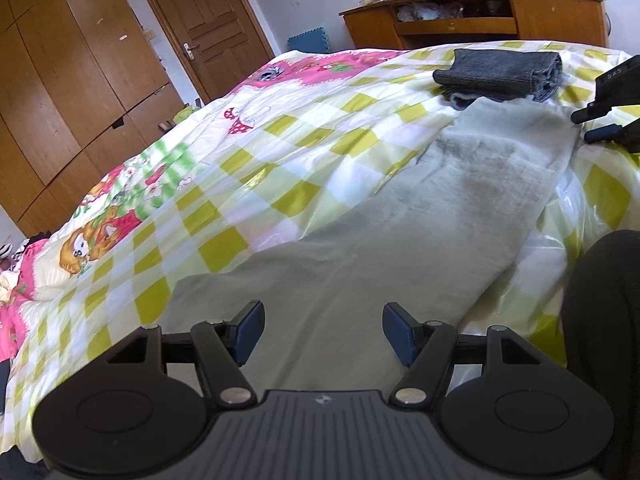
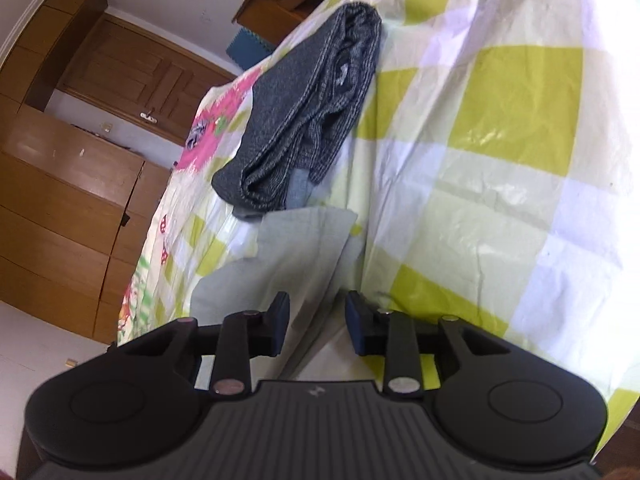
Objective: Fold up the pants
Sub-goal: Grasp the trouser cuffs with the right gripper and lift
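Pale grey-green pants (image 1: pixel 360 248) lie spread flat along the checked yellow-and-white bedsheet (image 1: pixel 280 128), running from directly under the left gripper (image 1: pixel 323 334) away toward the far side of the bed. Left gripper hangs just above the near end of the cloth with its blue pads (image 1: pixel 251 332) held wide apart, released, nothing between them. In the right wrist view, the right gripper (image 2: pixel 316 326) sits low over the other end of the same pants (image 2: pixel 296 264); its jaws stand partly apart with the fabric showing in the gap, but the pads do not visibly press on it, so it grips nothing. A dark sleeve or leg of the person (image 1: pixel 604 312) fills the right edge of the left view. Just beyond the pants' far end, touching or overlapping it, rests a folded dark grey garment (image 1: pixel 500 74). Farther off stand a wooden wardrobe (image 1: pixel 60 92), a panelled wooden door (image 1: pixel 204 24) and a cluttered wooden desk (image 1: pixel 480 16).
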Motion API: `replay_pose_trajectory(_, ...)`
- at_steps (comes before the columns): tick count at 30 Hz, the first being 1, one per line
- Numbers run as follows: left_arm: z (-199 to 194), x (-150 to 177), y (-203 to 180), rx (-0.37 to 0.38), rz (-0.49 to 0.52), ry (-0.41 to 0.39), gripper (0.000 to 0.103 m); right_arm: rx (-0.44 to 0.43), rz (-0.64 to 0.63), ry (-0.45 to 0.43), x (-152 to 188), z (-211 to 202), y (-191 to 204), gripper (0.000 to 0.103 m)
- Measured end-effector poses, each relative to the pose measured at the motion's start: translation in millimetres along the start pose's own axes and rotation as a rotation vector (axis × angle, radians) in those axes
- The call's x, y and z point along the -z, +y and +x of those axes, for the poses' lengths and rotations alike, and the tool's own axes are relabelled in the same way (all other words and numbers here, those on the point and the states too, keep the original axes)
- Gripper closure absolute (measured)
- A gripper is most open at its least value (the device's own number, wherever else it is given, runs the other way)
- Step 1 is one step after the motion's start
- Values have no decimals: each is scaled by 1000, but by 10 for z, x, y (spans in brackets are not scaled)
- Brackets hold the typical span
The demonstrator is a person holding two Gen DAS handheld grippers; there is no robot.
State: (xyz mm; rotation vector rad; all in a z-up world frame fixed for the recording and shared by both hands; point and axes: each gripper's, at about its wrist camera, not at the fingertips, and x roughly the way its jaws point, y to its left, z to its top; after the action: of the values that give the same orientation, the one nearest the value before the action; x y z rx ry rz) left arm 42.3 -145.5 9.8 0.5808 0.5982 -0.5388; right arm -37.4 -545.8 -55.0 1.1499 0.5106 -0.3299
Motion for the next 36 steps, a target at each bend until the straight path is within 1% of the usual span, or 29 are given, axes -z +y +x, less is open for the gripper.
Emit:
replay_pose_trajectory(3, 30, -13, -35, 15, 1, 1, 25, -39, 30, 6, 10, 121, 7, 67)
replay_pose_trajectory(4, 36, -17, -47, 16, 5, 1, 25, -65, 55, 1, 19, 162, 0, 66)
replay_pose_trajectory(6, 28, -31, -66, 21, 12, -4, 25, -99, 106, -32, 19, 185, -34, 70)
replay_pose_trajectory(9, -1, -46, -69, 18, 23, -13, 25, -168, 135, -99, 68, 55, -98, 70)
replay_pose_trajectory(11, -3, -45, -53, 21, 16, -14, 25, -176, 114, -102, 109, 64, -111, 71)
replay_pose_trajectory(13, 23, -40, -56, 25, 17, -7, 24, -144, 91, -77, 132, 193, -103, 72)
replay_pose_trajectory(14, 38, -34, -64, 24, 21, -3, 24, -146, 81, -83, 130, 238, -78, 72)
replay_pose_trajectory(16, 58, -23, -75, 26, 20, 5, 25, -176, 75, -84, 99, 330, -25, 70)
replay_pose_trajectory(17, 58, -23, -80, 31, 17, 5, 25, -185, 92, -86, 84, 353, -20, 74)
replay_pose_trajectory(18, 54, -21, -88, 32, 19, 3, 25, -188, 110, -84, 63, 336, -15, 96)
replay_pose_trajectory(19, 47, -18, -96, 30, 22, 0, 25, -206, 123, -79, 46, 304, -13, 98)
replay_pose_trajectory(20, 39, -12, -100, 28, 23, -3, 25, -244, 142, -84, 40, 229, -8, 98)
replay_pose_trajectory(22, 42, 2, -91, 30, 16, -6, 24, -287, 108, -122, 25, 62, 69, 99)
replay_pose_trajectory(23, 62, 8, -85, 32, 12, -4, 24, -284, 80, -138, 2, 32, 108, 99)
replay_pose_trajectory(24, 95, 15, -82, 36, 5, 1, 24, -259, 66, -138, -33, 58, 125, 99)
replay_pose_trajectory(25, 137, 26, -81, 45, -2, 8, 24, -216, 87, -120, -76, 109, 116, 99)
replay_pose_trajectory(26, 198, 44, -92, 72, -5, 29, 24, -216, 111, -108, -107, 124, 109, 99)
replay_pose_trajectory(27, 267, 75, -114, 100, 2, 59, 24, -239, 109, -114, -121, 95, 145, 99)
replay_pose_trajectory(28, 300, 118, -141, 100, 2, 62, 23, -256, 80, -129, -112, 41, 218, 99)
replay_pose_trajectory(30, 287, 164, -147, 106, -16, 42, 23, -280, 40, -141, -103, -34, 363, 99)
replay_pose_trajectory(32, 264, 179, -101, 118, -45, 30, 23, -271, 16, -139, -100, -79, 508, 99)
replay_pose_trajectory(34, 225, 216, -46, 125, -67, 13, 23, -279, -48, -143, -59, -134, 715, 99)
replay_pose_trajectory(36, 181, 270, 8, 122, -79, -6, 23, -300, -104, -127, -32, -126, 991, 99)
